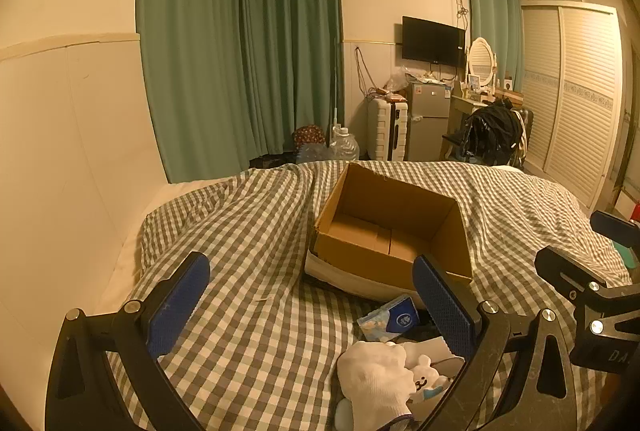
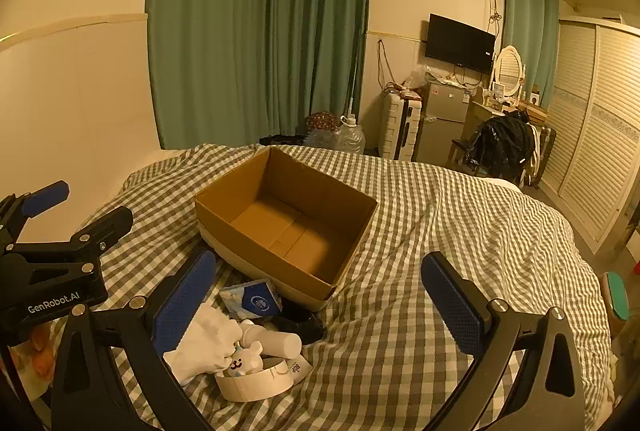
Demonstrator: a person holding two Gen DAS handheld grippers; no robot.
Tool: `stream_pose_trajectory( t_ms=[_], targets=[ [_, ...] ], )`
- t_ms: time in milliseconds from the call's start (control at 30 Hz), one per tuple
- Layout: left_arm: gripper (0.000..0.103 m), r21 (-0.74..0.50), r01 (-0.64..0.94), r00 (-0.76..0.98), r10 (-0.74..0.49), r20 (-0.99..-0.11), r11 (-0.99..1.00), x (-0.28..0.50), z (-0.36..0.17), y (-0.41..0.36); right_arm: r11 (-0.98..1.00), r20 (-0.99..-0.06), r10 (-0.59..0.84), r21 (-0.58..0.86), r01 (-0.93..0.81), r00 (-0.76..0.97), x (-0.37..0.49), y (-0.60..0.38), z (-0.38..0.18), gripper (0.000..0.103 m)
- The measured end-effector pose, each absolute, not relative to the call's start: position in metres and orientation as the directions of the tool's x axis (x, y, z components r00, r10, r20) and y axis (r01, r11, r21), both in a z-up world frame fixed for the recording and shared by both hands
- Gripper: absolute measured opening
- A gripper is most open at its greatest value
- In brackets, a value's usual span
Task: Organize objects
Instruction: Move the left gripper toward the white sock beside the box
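An open, empty cardboard box (image 1: 384, 227) (image 2: 288, 219) sits on the checked bedspread. In front of it lies a small pile: a blue tissue pack (image 1: 390, 319) (image 2: 252, 299), a white plush bear (image 1: 424, 379) (image 2: 244, 359), a white bottle (image 2: 276, 341), a round white tub (image 2: 256, 381) and a dark item (image 2: 300, 323). A white-gloved hand (image 1: 376, 379) (image 2: 204, 343) touches the bear. My left gripper (image 1: 312, 311) is open, left of the pile. My right gripper (image 2: 320, 311) is open above the pile, holding nothing.
The bed (image 2: 460, 239) fills the foreground, with a wall on the left. Beyond it stand green curtains (image 1: 240, 51), a water jug (image 1: 344, 147), a suitcase (image 1: 388, 129), a small fridge (image 1: 428, 119), a chair with a black bag (image 1: 492, 135) and a louvred wardrobe (image 1: 576, 91).
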State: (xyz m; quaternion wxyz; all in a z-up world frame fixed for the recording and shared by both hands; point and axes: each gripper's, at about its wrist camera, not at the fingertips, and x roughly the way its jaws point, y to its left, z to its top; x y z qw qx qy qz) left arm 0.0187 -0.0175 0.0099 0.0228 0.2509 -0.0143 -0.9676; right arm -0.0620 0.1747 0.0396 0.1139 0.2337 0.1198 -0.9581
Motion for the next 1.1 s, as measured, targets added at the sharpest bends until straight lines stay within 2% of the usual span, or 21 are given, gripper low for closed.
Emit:
stream_pose_trajectory(
  t_ms=[733,1100],
  targets=[
    [0.103,0.018,0.034,-0.859,-0.038,-0.510,-0.999,0.013,0.001,-0.025,-0.943,-0.483,-0.157,-0.187,0.277,-0.861,-0.066,0.173,0.036,0.103],
    [0.103,0.022,0.007,-0.806,-0.019,-0.592,-1.000,0.001,-0.032,-0.020,-0.941,-0.541,-0.130,-0.197,0.276,-0.831,-0.081,0.174,0.015,0.103]
  ],
)
